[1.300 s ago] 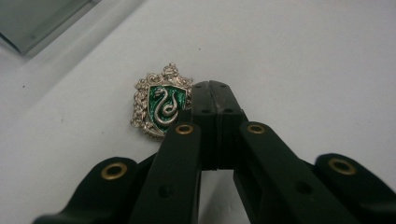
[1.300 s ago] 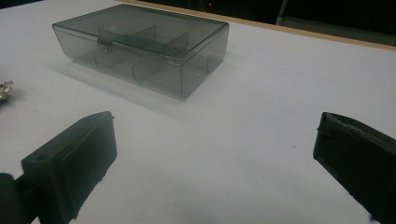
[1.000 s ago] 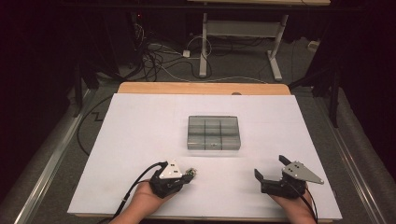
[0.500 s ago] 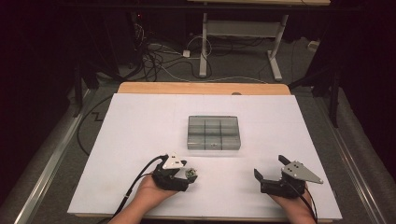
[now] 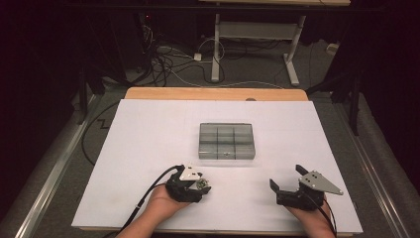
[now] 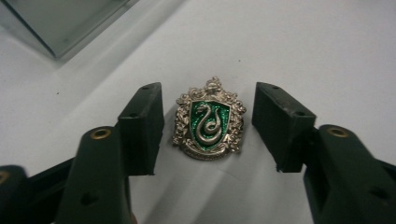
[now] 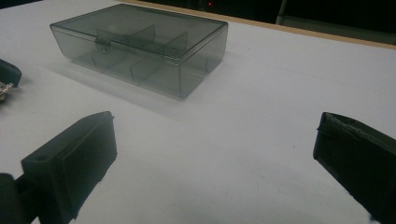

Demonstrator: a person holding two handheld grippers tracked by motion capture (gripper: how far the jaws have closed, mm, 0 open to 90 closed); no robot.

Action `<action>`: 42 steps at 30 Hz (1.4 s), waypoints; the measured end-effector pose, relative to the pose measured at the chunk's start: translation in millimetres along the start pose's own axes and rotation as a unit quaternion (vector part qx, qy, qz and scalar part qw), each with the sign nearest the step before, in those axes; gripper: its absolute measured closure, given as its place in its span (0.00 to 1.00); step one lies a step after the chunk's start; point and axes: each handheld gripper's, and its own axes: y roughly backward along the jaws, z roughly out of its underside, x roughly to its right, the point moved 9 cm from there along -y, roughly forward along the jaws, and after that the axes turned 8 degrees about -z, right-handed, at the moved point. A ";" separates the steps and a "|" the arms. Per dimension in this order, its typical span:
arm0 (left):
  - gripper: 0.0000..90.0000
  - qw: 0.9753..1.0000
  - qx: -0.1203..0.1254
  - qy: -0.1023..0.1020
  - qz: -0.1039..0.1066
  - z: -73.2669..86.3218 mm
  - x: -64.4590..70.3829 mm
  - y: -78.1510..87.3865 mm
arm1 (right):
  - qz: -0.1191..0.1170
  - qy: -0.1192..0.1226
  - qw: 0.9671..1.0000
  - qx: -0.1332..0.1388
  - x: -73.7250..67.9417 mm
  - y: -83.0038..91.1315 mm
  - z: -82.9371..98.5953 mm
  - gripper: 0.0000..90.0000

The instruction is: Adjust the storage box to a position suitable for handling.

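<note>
A silver crest pin (image 6: pixel 209 122) with a green shield and a snake lies flat on the white table (image 5: pixel 148 148). My left gripper (image 6: pixel 208 116) is open and lowered over the pin, one jaw on each side, with a small gap to both. In the high view the left gripper (image 5: pixel 198 184) is near the table's front with the pin (image 5: pixel 201 186) at its tip. A closed grey see-through box (image 5: pixel 226 141) with compartments sits at the table's middle. My right gripper (image 5: pixel 286 177) stands open at the front right with nothing between its jaws.
The box (image 7: pixel 140 44) lies ahead and left of my right gripper (image 7: pixel 210 154), and its corner (image 6: pixel 60 21) is just beyond the pin. A wooden strip (image 5: pixel 213 93) edges the table's far side. Cables and desk legs are on the floor behind.
My left gripper has shifted slightly right and forward, towards the pin. The right gripper and the box have not moved.
</note>
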 end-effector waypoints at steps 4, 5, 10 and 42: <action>0.51 1.000 0.001 -0.005 0.006 0.2 1.3 0.4 | 0.001 -0.002 1.000 -0.001 0.7 -0.9 0.4 0.00; 0.53 1.000 0.001 -0.005 0.006 0.2 1.3 0.4 | 0.000 -0.001 1.000 -0.002 0.7 -1.1 0.5 0.00; 0.61 1.000 0.003 -0.006 0.011 0.0 2.6 0.8 | 0.001 0.001 1.000 0.000 0.0 -0.2 -0.2 0.00; 0.61 0.998 0.016 0.048 -0.022 17.6 -29.7 33.6 | 0.000 -0.002 1.000 0.004 -0.1 3.5 -1.7 0.00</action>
